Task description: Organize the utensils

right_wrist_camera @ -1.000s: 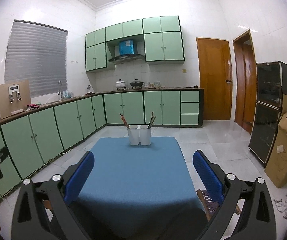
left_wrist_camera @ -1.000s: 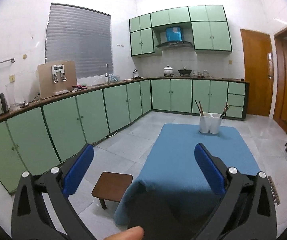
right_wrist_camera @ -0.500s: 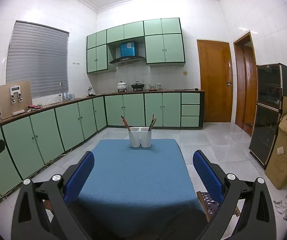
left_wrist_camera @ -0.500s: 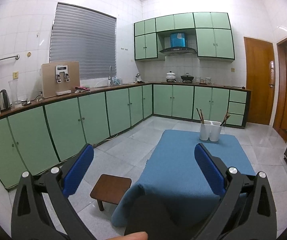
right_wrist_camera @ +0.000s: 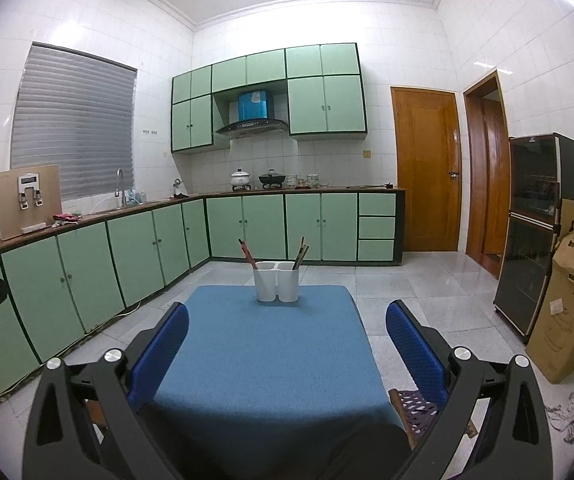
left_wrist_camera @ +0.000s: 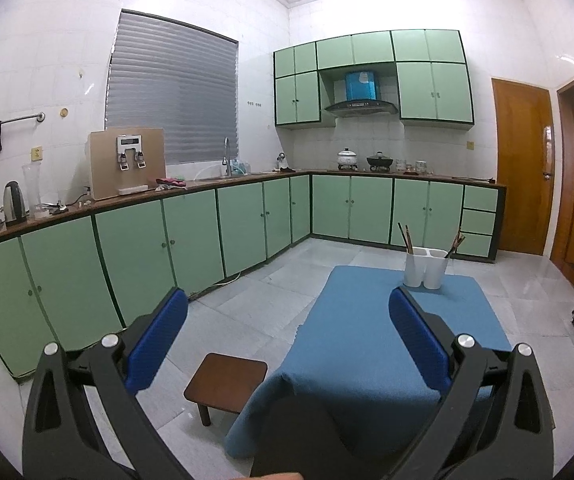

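A white two-compartment utensil holder [right_wrist_camera: 276, 281] stands at the far end of a blue-clothed table [right_wrist_camera: 263, 356]. Dark chopsticks lean in its left compartment [right_wrist_camera: 247, 253] and in its right compartment [right_wrist_camera: 300, 253]. The holder also shows in the left wrist view [left_wrist_camera: 425, 267], far right on the same table [left_wrist_camera: 363, 336]. My left gripper [left_wrist_camera: 289, 336] is open and empty, held off the table's near left corner. My right gripper [right_wrist_camera: 287, 344] is open and empty, above the table's near edge, well short of the holder.
A small brown stool [left_wrist_camera: 225, 380] stands on the floor left of the table. Green cabinets [left_wrist_camera: 191, 236] line the left and back walls. A dark cabinet [right_wrist_camera: 535, 232] and a cardboard box [right_wrist_camera: 567, 312] stand right. Another stool [right_wrist_camera: 415, 406] sits by the table's right corner.
Both views have tilted slightly upward; the table and holder sit a little lower in frame. Both grippers stay open and empty.
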{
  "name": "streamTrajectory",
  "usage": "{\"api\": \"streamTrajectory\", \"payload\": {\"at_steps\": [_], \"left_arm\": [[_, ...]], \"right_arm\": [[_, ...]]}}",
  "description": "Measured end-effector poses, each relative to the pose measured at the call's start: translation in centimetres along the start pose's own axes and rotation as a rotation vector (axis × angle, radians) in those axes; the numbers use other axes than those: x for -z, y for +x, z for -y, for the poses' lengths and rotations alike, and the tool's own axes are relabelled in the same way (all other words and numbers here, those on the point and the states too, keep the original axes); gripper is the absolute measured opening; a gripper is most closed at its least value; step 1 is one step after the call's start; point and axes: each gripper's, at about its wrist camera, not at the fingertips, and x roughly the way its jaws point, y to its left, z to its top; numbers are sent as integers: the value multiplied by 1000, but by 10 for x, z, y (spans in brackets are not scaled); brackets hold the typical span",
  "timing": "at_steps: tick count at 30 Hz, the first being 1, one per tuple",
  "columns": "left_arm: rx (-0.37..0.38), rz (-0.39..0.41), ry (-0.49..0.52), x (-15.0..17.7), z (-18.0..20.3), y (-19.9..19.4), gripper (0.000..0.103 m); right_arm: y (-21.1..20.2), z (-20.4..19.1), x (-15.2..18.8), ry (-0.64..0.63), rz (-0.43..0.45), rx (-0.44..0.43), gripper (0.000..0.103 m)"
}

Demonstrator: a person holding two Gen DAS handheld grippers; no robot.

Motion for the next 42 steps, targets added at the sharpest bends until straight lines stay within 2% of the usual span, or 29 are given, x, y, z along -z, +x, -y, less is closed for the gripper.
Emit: {"api": "streamTrajectory", "payload": {"at_steps": [42], "left_arm": [[-10, 18, -3, -2, 0, 0, 98]], "right_arm": [[-2, -3, 4, 9, 5, 14, 97]]}}
